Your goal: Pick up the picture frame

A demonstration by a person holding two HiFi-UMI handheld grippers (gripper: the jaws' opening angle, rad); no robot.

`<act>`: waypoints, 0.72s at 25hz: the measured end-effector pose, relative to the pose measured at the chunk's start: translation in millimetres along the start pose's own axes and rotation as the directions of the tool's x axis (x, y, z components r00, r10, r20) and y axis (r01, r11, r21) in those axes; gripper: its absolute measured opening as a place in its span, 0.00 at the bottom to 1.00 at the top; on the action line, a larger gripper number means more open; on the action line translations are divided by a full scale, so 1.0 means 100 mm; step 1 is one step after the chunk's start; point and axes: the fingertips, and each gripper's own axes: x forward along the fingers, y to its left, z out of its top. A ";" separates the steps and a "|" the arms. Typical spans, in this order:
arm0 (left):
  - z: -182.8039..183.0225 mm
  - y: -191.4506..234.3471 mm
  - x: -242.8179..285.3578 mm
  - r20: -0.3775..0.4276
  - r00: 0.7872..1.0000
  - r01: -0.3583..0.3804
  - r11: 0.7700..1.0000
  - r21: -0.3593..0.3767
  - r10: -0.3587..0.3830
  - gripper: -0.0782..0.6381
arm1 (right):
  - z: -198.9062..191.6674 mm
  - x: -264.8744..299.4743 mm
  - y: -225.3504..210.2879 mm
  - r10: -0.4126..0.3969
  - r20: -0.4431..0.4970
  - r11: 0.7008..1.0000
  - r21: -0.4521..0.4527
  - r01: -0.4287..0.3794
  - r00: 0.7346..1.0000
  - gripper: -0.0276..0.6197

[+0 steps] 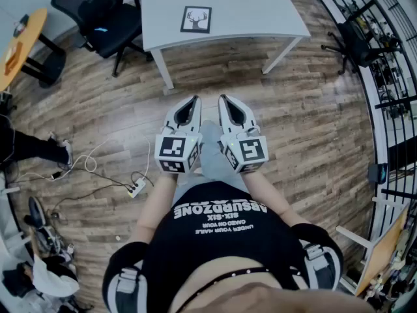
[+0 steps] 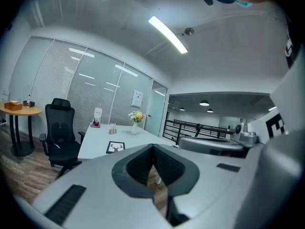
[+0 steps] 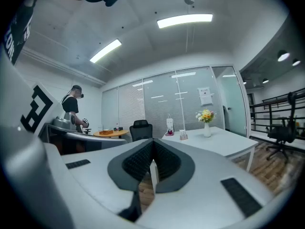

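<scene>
picture frame (image 1: 196,19): black border, white mat, dark deer silhouette | counter (image 1: 254,8): white | left tool (image 1: 193,99), right tool (image 1: 223,98): pale grey shells, black ribbed lining, black-and-white square markers | floor (image 1: 313,116): brown wood-plank grain | office chair (image 1: 98,12): black | flowers (image 2: 137,115): yellow

A: Off-task items?
B: White table (image 1: 260,8), black office chair (image 1: 98,12) at its left. Flower vase (image 3: 207,129) on the table.
A: Floor?
B: Wood floor (image 1: 313,122), power strip (image 1: 136,188) with cables.
</scene>
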 end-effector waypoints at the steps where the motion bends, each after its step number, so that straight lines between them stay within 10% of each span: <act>1: 0.02 0.06 0.13 0.000 1.000 0.000 1.000 0.008 0.000 0.13 | 0.00 0.13 -0.08 0.005 0.004 1.000 0.003 -0.005 1.000 0.07; 18: 0.45 1.10 2.16 -0.045 0.996 -0.072 0.995 0.064 0.075 0.13 | 0.09 2.11 -1.37 0.045 -0.007 0.999 0.021 -0.044 0.999 0.07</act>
